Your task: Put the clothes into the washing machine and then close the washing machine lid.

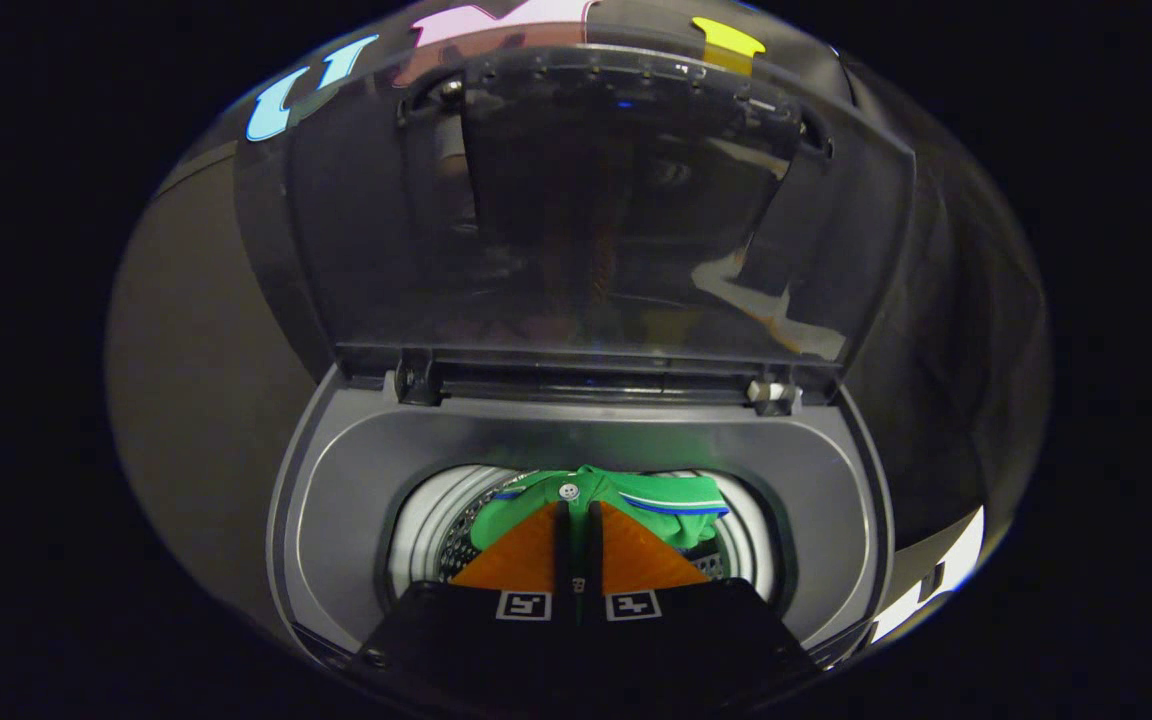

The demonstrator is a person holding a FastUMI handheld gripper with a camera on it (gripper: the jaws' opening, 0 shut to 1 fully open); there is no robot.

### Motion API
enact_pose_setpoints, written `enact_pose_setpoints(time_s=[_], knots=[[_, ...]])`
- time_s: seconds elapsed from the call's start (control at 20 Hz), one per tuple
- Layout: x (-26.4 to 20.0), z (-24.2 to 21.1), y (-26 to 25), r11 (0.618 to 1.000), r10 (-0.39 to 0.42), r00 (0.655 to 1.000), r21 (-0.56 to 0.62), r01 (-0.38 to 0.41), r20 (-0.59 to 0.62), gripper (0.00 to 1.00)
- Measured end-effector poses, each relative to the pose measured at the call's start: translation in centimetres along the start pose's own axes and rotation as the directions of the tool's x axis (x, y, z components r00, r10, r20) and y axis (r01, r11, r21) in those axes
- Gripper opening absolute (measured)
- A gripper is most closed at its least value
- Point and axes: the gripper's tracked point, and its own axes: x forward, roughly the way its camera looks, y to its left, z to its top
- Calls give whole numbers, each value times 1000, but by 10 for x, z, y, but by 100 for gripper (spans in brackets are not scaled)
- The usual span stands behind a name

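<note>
A grey top-loading washing machine [356, 480] stands below me with its dark see-through lid [586, 210] raised upright behind the opening. My gripper [577, 506] hangs over the round drum [431, 520], fingers pressed close together on a green garment [671, 500] with a white button and a blue-and-white stripe. The cloth bunches at the fingertips and drapes to either side over the drum mouth, partly hiding the perforated metal wall.
The lid's hinge bar [586, 385] runs across the back of the opening, with a metal hinge pin [771, 392] on its right end. The booth's dark cloth wall [196, 340] surrounds the machine on both sides.
</note>
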Motion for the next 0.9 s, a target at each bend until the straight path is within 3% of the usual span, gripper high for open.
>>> enact_pose_setpoints(time_s=[0.5,0.6,0.85,0.9], knots=[[23,-34,2,1000,7,988,14,-5,-157,5],[25,-48,-8,999,-46,976,-18,44,-211,7],[23,-69,0,1000,-18,956,7,21,-291,100],[26,-68,1,1000,-19,961,-2,19,-275,100]])
